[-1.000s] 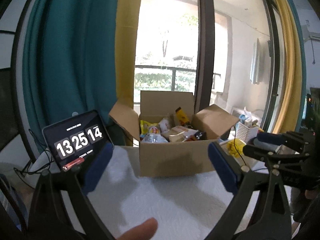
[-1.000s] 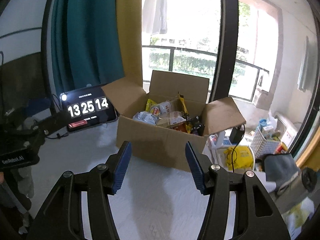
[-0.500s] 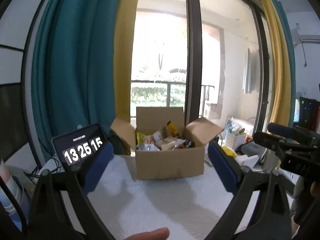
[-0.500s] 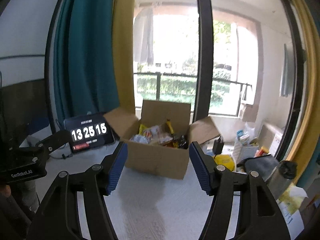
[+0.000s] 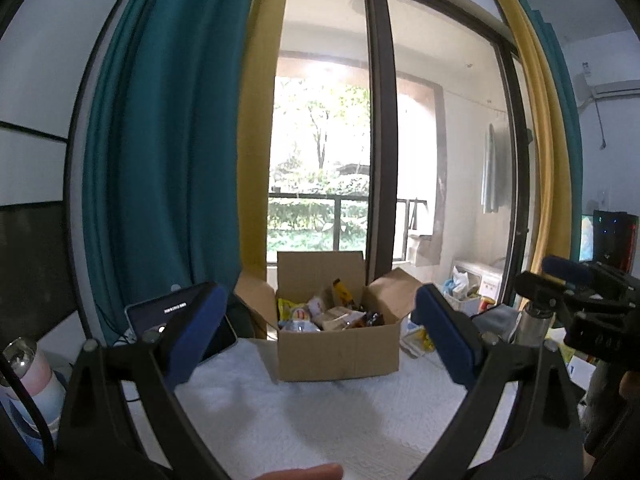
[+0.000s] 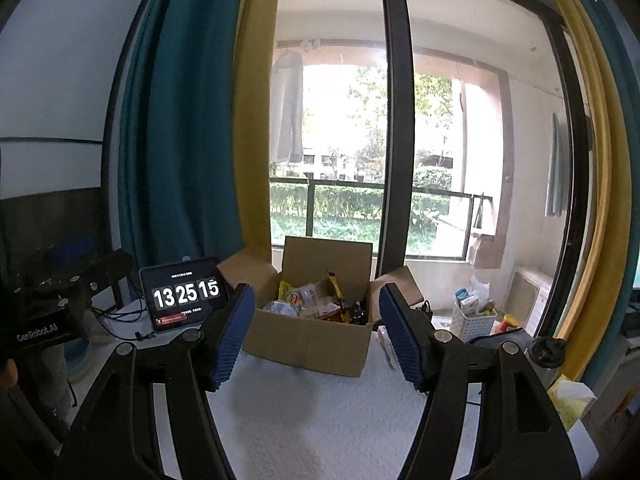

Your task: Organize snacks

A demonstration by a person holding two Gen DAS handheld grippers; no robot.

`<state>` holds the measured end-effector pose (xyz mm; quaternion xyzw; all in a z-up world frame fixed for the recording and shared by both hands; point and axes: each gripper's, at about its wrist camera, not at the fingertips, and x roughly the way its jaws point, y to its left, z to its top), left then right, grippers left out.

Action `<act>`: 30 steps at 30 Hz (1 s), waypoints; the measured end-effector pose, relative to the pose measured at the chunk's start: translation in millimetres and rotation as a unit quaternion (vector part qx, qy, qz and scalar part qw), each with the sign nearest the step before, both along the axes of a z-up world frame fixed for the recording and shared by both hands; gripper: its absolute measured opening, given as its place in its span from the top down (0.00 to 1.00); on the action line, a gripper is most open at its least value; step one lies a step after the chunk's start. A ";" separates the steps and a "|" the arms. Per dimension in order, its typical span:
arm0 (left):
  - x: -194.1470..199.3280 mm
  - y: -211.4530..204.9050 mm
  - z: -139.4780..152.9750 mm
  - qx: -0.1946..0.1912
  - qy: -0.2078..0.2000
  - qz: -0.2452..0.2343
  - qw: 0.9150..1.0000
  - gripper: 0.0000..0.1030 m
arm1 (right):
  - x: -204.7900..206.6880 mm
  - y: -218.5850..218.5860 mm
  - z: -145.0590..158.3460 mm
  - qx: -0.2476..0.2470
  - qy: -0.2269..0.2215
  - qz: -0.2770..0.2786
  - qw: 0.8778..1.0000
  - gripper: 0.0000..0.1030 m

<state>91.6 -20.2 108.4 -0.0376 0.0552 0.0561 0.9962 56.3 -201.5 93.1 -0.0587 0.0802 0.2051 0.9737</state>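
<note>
Your left gripper (image 5: 320,336) has its blue pads spread wide, with nothing between them. Your right gripper (image 6: 318,336) is spread apart too and holds nothing. Both hang above the white cloth (image 5: 320,420) on the table, short of the box.

The cardboard box (image 5: 338,350) sits at 12 o'clock from each gripper, on the far part of the cloth with its flaps folded outward. The snacks (image 6: 316,304) lie piled inside it: a yellow bag at the left, pale wrappers in the middle, dark packets toward the right. You cannot read any labels.

From the right wrist, the tablet (image 6: 184,298) stands at 10 o'clock, just beside the box's left flap, showing 13 25 15. From the left wrist, your left pad (image 5: 192,340) covers part of that tablet (image 5: 160,316). A white basket (image 6: 474,318) of small items sits at 2 o'clock, off the table near the window.
</note>
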 end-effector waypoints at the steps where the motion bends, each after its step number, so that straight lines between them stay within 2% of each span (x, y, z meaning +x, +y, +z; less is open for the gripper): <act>1: -1.8 0.5 0.9 0.000 -0.001 0.000 1.000 0.06 | -1.4 0.1 -0.1 0.000 -0.001 0.000 1.000 0.34; 18: -0.3 11.0 -5.0 -0.011 -0.004 0.005 1.000 0.06 | 2.3 7.3 -2.3 -0.004 0.006 0.001 1.000 0.33; 30: 1.2 3.8 -5.8 -0.006 0.001 0.003 1.000 0.06 | 5.4 2.0 -2.9 -0.004 0.013 -0.001 1.000 0.33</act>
